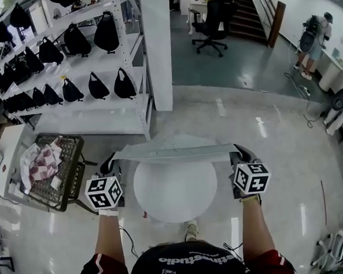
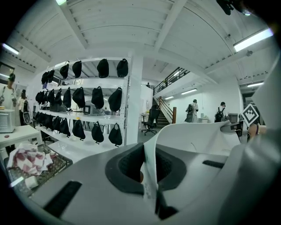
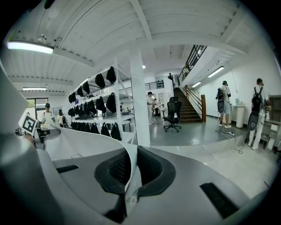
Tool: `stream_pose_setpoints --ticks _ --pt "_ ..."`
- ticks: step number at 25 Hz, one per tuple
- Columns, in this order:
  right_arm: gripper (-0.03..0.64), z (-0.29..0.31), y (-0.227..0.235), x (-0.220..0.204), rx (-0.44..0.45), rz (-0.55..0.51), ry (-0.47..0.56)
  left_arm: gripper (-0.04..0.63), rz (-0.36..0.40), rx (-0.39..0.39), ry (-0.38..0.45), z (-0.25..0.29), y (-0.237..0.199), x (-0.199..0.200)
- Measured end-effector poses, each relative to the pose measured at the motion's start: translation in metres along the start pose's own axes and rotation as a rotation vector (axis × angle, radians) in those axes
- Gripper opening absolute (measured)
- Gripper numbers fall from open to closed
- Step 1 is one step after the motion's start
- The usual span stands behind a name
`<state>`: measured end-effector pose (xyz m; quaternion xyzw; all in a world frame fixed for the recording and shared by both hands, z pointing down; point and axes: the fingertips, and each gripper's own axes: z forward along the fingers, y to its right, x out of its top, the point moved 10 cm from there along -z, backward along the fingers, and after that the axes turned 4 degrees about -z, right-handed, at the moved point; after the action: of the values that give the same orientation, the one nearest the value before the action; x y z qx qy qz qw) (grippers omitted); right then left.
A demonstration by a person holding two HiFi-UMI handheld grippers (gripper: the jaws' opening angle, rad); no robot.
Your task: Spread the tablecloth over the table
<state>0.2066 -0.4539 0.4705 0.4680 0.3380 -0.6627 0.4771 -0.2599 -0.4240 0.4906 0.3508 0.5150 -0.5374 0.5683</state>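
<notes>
Tablecloth (image 1: 175,148): one, pale grey-white, stretched into a long band between the two grippers. Table (image 1: 175,204): one, round and white, standing just ahead of the person's feet. Grippers: two, the left gripper (image 1: 111,161) off the table's left edge and the right gripper (image 1: 237,152) off its right edge, each carrying a marker cube.

Off the table's left edge stands one dark wire basket (image 1: 75,181) on the floor, with one red-and-white checked cloth (image 1: 44,162) lying in it. Beyond the basket is one white shelving rack (image 1: 137,66) hung with rows of black bags (image 1: 123,84), too many and too overlapped to count surely. One white pillar (image 1: 157,47) rises beside the rack; past it are one black office chair (image 1: 212,22) and one staircase (image 1: 240,12). In the head view one person with a backpack (image 1: 316,38) stands at the far right. The floor (image 1: 277,156) is glossy and pale, turning grey-green past the pillar.

The cloth band hangs over the table's far edge; whether it touches the tabletop cannot be told. Each gripper view shows the jaws pressed together on a corner of the cloth, the fabric edge running upright through the dark pads and curving away toward the other gripper
</notes>
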Motion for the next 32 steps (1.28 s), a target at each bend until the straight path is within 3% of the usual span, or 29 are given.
stream_pose_setpoints --ticks 27,32 --pt "0.028 -0.077 -0.047 -0.133 -0.033 0.15 -0.203 0.025 -0.133 -0.103 -0.176 -0.066 -0.014 -0.11" --pt "0.029 -0.081 -0.058 -0.161 -0.016 0.231 -0.243 0.025 -0.172 -0.11 -0.231 -0.076 -0.023 -0.134"
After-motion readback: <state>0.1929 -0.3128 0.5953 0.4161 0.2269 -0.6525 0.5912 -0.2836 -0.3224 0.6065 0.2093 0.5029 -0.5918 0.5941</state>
